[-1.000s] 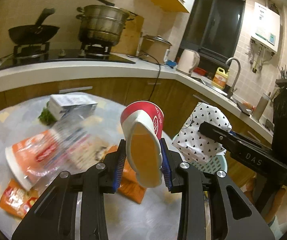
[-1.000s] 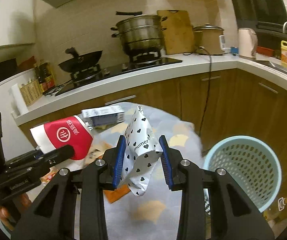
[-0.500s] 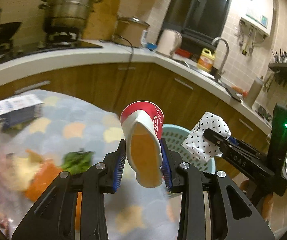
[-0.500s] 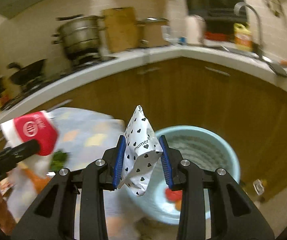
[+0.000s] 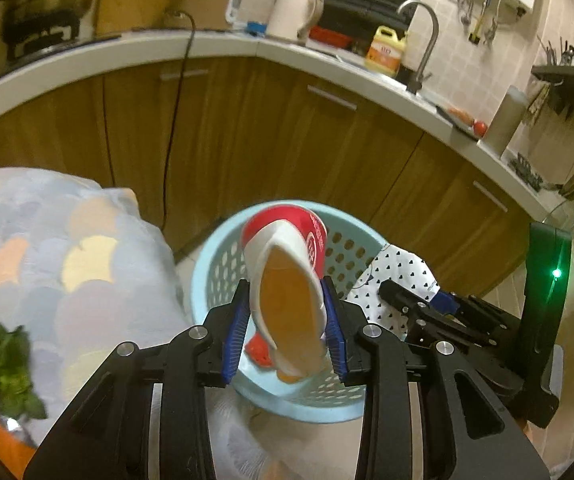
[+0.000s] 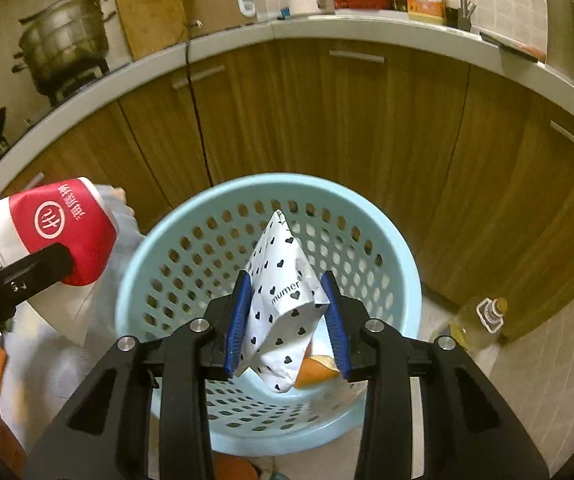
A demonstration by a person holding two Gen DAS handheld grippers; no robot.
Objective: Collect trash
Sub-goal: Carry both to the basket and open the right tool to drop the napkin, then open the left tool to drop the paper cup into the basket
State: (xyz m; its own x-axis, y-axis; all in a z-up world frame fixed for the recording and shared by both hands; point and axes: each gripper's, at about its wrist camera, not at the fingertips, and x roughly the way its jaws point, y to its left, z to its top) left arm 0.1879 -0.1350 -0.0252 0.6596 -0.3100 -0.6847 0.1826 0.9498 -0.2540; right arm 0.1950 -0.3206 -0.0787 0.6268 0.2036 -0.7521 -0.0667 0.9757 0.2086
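Note:
My left gripper is shut on a squashed red and white paper cup and holds it above the light blue perforated trash basket. My right gripper is shut on a white packet with black hearts and holds it over the same basket, which stands on the floor. The cup also shows at the left of the right wrist view. The heart packet shows right of the basket in the left wrist view. Some orange trash lies in the basket.
The table with a patterned cloth is to the left, with green leaves on it. Wooden cabinets and a counter run behind the basket. A bottle of oil stands on the floor right of the basket.
Both grippers swung right from over the table to above the basket, still holding the cup and the heart packet. The table trash has left both views.

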